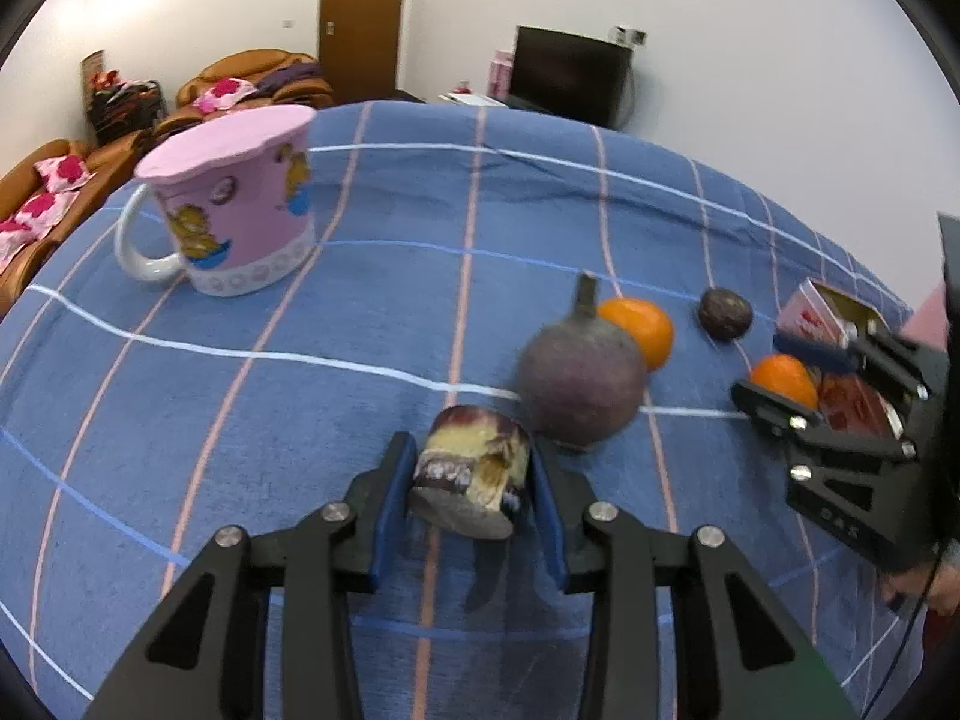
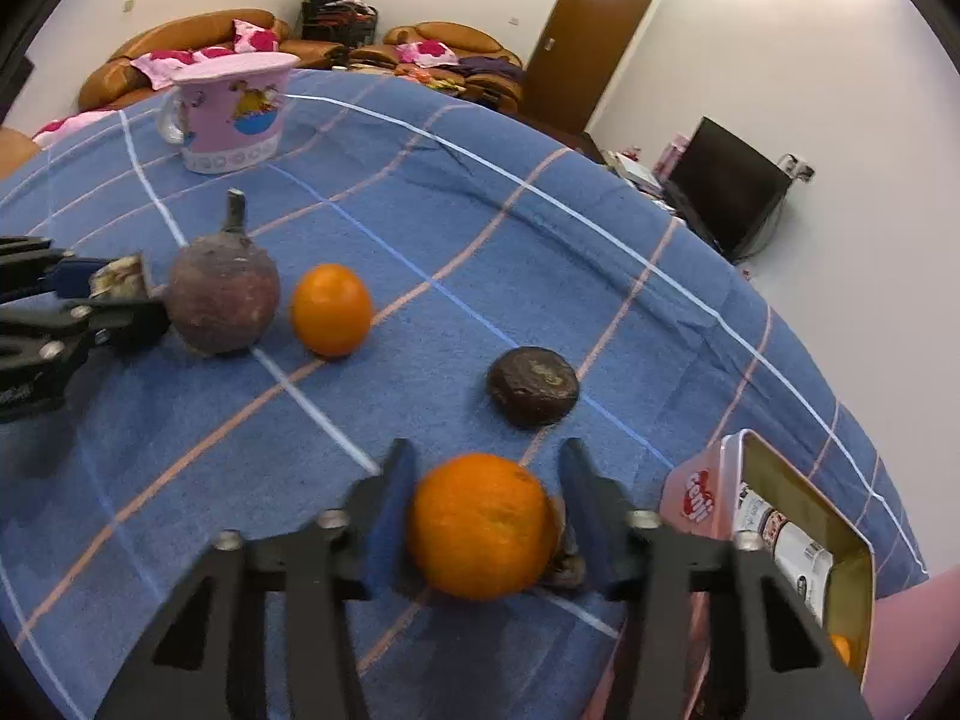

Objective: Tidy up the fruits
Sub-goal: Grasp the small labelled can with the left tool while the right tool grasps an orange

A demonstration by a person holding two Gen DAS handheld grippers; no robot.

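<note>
Left gripper (image 1: 471, 489) is clamping a small cylindrical purple-and-yellow tin (image 1: 471, 477); right gripper (image 2: 486, 507) is gaping slightly around a round orange fruit (image 2: 483, 525). Both are hovering over the blue checked desk (image 2: 480, 240).

The round purple mangosteen with a stem (image 2: 222, 300) is sitting just left of the small loose orange (image 2: 330, 309); the dark wrinkled passion fruit (image 2: 533, 385) is lying farther right, and the pink lidded mug (image 2: 231, 117) is standing behind them.

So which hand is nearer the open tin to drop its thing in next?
Right. The right gripper has an orange between its fingers, with the open tin just beside it. The left gripper, holding a small printed cylinder, sits farther off, past the mangosteen.
</note>
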